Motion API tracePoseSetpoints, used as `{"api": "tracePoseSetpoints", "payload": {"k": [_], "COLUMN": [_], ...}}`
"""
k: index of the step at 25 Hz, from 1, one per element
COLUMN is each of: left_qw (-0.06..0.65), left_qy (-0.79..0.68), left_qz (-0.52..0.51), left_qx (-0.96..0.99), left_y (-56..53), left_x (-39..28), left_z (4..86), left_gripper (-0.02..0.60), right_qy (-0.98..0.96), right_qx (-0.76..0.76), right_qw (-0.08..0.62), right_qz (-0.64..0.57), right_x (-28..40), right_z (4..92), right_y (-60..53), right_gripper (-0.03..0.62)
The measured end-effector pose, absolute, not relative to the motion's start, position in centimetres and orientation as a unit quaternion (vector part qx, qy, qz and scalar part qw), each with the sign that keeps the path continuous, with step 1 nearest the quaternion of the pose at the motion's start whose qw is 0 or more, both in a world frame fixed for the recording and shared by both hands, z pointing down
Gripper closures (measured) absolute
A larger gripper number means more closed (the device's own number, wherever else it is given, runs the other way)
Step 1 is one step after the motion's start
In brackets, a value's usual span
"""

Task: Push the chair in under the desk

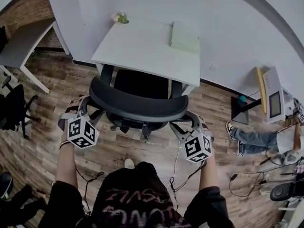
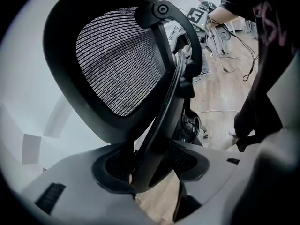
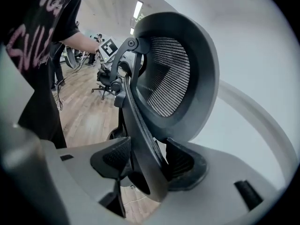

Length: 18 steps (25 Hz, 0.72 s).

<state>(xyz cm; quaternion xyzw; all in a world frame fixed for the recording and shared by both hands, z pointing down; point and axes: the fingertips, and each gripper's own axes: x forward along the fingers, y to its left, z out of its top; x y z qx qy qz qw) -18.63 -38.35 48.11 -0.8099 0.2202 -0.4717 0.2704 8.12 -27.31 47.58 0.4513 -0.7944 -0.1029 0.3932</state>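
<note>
Both grippers clamped on the chair's backrest, in front of the desk.

Nearest me, my left gripper (image 1: 87, 109) and my right gripper (image 1: 188, 122) each grip one end of the black chair (image 1: 137, 103) by its curved backrest. In each gripper view the edge of the backrest frame is pinched tight between the dark pads (image 2: 113, 168) (image 3: 182, 165), with the mesh panel rising above them. The chair stands on the wood floor (image 1: 57, 84) facing away from me. Its backrest is clear of the white desk (image 1: 137, 46), while the front of its seat lies beneath the desk's near edge, between the desk legs. Farther off, a pale green book (image 1: 185, 36) lies on the desktop's right side, and a small plant (image 1: 120, 17) sits at its far-left corner against the wall.
</note>
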Motion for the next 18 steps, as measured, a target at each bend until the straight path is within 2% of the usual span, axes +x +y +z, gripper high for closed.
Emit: {"api": "tracePoseSetpoints", "payload": {"k": [18], "left_qw": [0.276], "left_qy": [0.219], "left_qz": [-0.462], "left_qx": [-0.814], "left_y": [-43.5], "left_x": [-18.0], "left_z": [48.5], "left_gripper": [0.337], "right_qy": [-0.787], "right_qx": [0.462], "right_qw": [0.397], "right_qz": [-0.1], "right_x": [8.6], "right_z": [48.1], "right_y": [-32.1], "right_gripper": [0.349]}}
